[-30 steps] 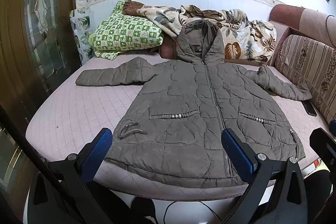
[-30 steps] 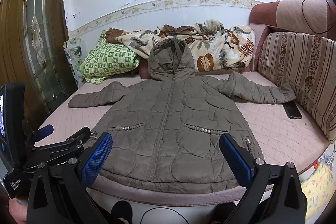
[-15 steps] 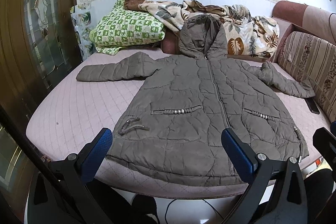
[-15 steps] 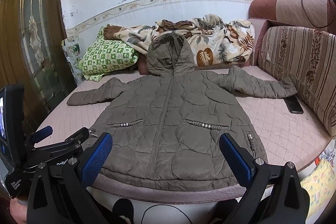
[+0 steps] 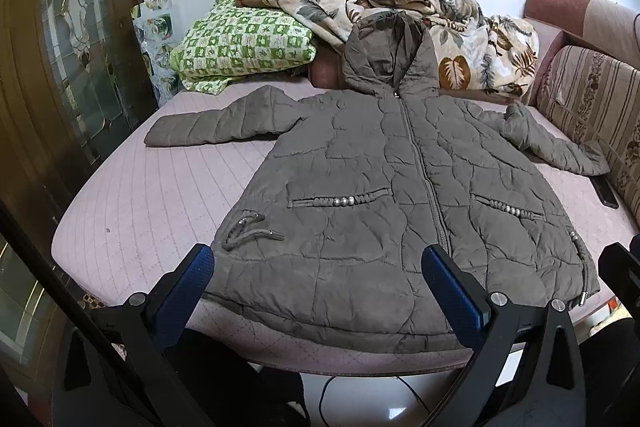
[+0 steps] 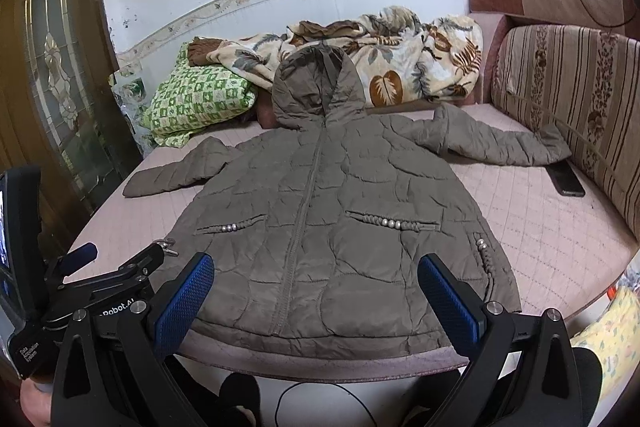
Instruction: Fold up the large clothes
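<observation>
A grey-brown quilted hooded coat [image 5: 380,195] [image 6: 328,227] lies flat, zipped, front up on a pink quilted bed [image 5: 152,195] [image 6: 540,227]. Both sleeves are spread sideways and the hood points to the far wall. My left gripper [image 5: 316,275] hovers open over the coat's near hem, blue pads wide apart, holding nothing. Over the same hem my right gripper [image 6: 316,283] also stands open and empty. The left gripper's body [image 6: 92,287] shows at the lower left of the right wrist view.
A green checked pillow [image 5: 244,43] and a leaf-print blanket [image 5: 460,27] are piled at the head of the bed. A striped sofa back [image 6: 568,99] runs along the right side, with a dark phone [image 6: 566,181] below it. A glazed wooden door [image 5: 68,39] stands at the left.
Both grippers have moved forward and tilted down a little, so the coat looks larger and sits lower under them. The coat itself has not moved.
</observation>
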Tool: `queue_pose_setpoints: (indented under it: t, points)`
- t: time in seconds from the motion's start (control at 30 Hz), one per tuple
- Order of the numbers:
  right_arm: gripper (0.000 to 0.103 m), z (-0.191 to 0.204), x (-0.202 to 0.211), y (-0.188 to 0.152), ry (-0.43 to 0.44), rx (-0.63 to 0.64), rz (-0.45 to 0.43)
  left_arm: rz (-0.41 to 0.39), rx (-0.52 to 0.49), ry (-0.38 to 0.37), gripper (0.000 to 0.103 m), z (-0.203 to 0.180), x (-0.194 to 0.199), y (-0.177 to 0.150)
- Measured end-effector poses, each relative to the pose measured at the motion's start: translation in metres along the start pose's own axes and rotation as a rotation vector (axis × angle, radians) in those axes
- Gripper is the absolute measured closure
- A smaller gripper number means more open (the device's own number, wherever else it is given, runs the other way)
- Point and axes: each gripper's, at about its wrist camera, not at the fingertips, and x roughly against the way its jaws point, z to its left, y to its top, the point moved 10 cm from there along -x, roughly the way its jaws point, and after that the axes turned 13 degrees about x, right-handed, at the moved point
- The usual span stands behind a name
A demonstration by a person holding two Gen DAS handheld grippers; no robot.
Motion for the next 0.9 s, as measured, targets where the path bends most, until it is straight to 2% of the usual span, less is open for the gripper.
queue_pose_setpoints:
  t: [0.1,0.2,0.37,0.5,0.7,0.8,0.9]
  points:
    - [0.0,-0.008,-0.007,-0.002,-0.01,0.018,0.021,0.011,-0.007,0.005,0.0,-0.003,-0.006,-0.001]
    - [0.0,-0.012,-0.012,-0.004,-0.005,-0.015,0.019,0.025,-0.019,0.009,0.0,-0.008,-0.013,-0.004]
    - [0.0,-0.025,-0.029,-0.013,-0.001,-0.034,0.064,0.052,-0.043,0.014,0.0,-0.015,-0.029,-0.006]
    - [0.0,-0.051,-0.043,-0.012,0.001,-0.092,0.077,0.016,-0.065,0.018,0.0,-0.021,-0.046,0.015]
    - [0.001,-0.135,-0.065,-0.009,-0.003,-0.352,0.101,-0.062,-0.071,0.023,0.0,-0.045,-0.097,0.074]
    - [0.006,-0.197,-0.077,-0.009,-0.021,-0.527,0.089,-0.082,-0.087,0.01,0.0,-0.072,-0.136,0.1]
    - [0.015,-0.269,-0.088,-0.015,-0.079,-0.676,0.088,-0.074,-0.095,-0.037,0.0,-0.091,-0.169,0.103]
